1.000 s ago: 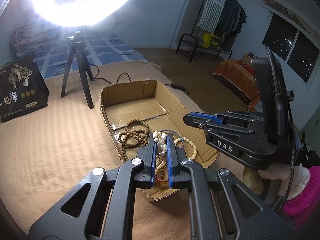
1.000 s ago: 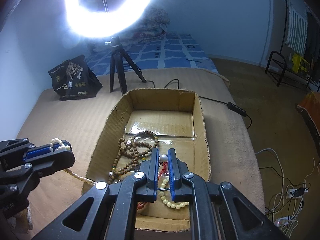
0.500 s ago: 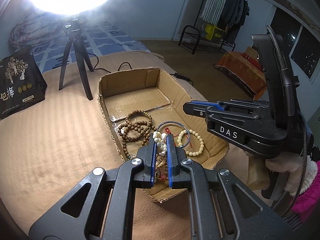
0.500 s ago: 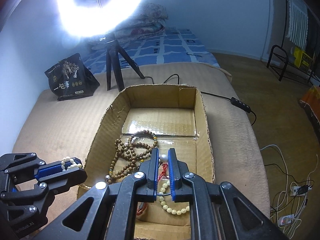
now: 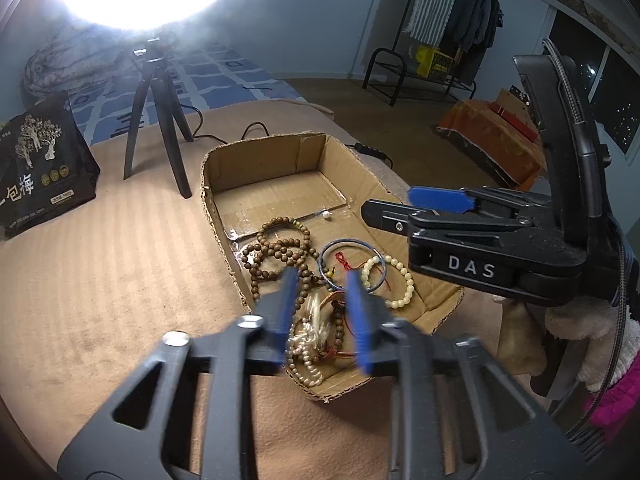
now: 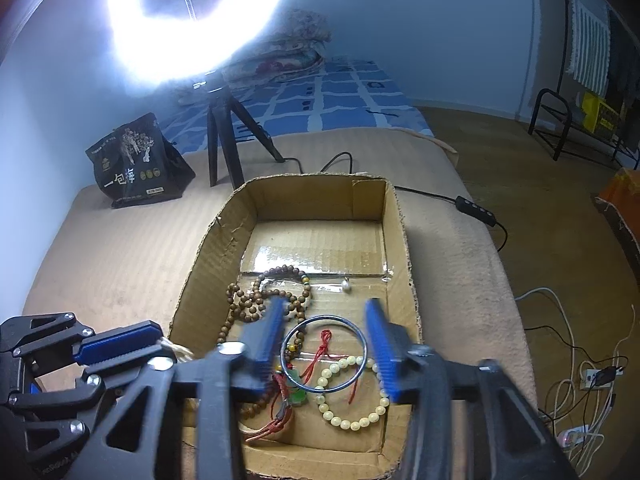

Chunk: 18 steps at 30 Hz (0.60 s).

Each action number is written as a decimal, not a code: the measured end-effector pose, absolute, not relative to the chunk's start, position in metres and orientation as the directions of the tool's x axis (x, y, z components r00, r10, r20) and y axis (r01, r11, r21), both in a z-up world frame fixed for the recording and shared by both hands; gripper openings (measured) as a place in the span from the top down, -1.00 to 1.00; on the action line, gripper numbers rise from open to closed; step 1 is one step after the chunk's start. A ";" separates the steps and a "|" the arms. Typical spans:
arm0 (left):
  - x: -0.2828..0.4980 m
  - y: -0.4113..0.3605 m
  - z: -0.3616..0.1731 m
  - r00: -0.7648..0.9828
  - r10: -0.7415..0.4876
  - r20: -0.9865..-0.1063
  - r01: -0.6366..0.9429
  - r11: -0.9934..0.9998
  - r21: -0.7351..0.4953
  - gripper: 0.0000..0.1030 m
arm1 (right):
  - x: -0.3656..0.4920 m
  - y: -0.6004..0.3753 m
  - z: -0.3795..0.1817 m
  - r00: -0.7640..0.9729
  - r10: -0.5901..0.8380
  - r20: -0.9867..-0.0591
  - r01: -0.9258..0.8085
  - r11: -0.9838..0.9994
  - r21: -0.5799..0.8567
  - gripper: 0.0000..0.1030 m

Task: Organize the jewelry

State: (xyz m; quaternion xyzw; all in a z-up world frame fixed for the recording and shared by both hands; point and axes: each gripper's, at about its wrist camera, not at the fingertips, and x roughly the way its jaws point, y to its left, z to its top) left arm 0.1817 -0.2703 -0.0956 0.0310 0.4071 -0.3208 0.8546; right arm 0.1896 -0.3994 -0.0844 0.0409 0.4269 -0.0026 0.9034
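both claws gaping, left gripper (image 5: 320, 300) and right gripper (image 6: 326, 336) empty over cardboard box (image 6: 400, 240). pearl strand (image 5: 306, 354) limp, slippery: pinch mid-loop.

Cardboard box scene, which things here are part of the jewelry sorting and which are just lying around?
Job: cardboard box, brown bead strand, metal bangle, cream bead bracelet, loose pearl.
Lying about: black bag, tripod, clothes rack.

one cardboard box (image 6: 404, 240), two grippers, one metal bangle (image 6: 324, 354) (beads tangled, uncountable).
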 end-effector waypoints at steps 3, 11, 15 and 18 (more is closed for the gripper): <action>0.181 -0.269 -0.093 0.473 -0.520 -0.711 0.571 0.796 -0.202 0.23 | 0.188 -0.399 -0.081 0.641 0.021 -0.768 0.044 0.997 0.064 -0.24; 0.178 -0.266 -0.091 0.481 -0.508 -0.715 0.564 0.803 -0.191 0.22 | 0.185 -0.399 -0.076 0.647 0.013 -0.762 0.051 0.997 0.061 -0.48; 0.173 -0.264 -0.087 0.490 -0.508 -0.709 0.562 0.805 -0.188 0.22 | 0.182 -0.396 -0.071 0.651 0.009 -0.759 0.052 0.997 0.056 -0.51; 0.168 -0.261 -0.083 0.501 -0.507 -0.702 0.561 0.807 -0.183 0.22 | 0.176 -0.392 -0.065 0.658 0.001 -0.753 0.053 0.997 0.048 -0.53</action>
